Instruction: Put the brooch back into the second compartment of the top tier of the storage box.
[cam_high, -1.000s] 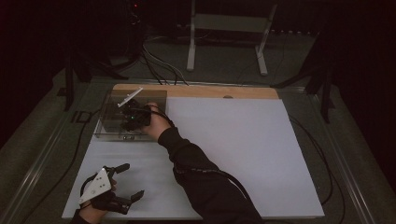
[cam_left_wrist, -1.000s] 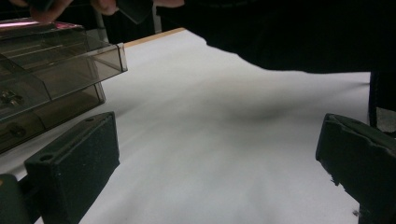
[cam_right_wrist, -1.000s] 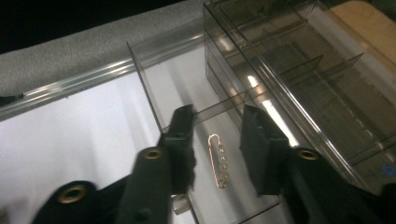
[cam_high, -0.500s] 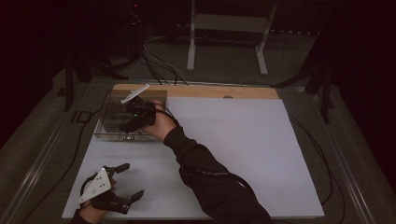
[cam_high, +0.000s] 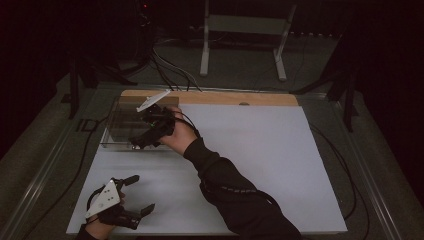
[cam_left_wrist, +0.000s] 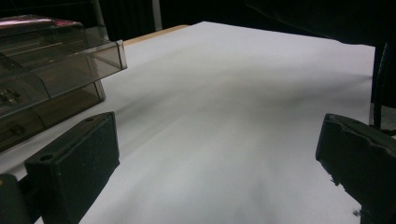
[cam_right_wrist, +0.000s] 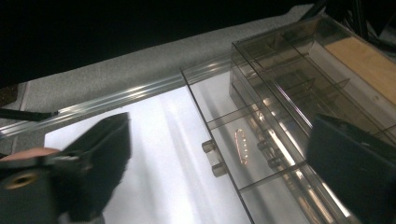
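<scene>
My right gripper (cam_high: 141, 141) hangs over the clear box (cam_high: 120, 125) at the bench's (cam_high: 260, 150) far left; its jaws have just been opening and stand wide, nothing between them. A small thing (cam_right_wrist: 242, 145) in the pulled-out drawer (cam_right_wrist: 233, 154) glints, too blurred to name. My left gripper (cam_high: 142, 195) rests near me, jaws wide, empty.

Clear drawer box (cam_high: 125, 127) on the table's (cam_high: 280, 165) far-left corner.
</scene>
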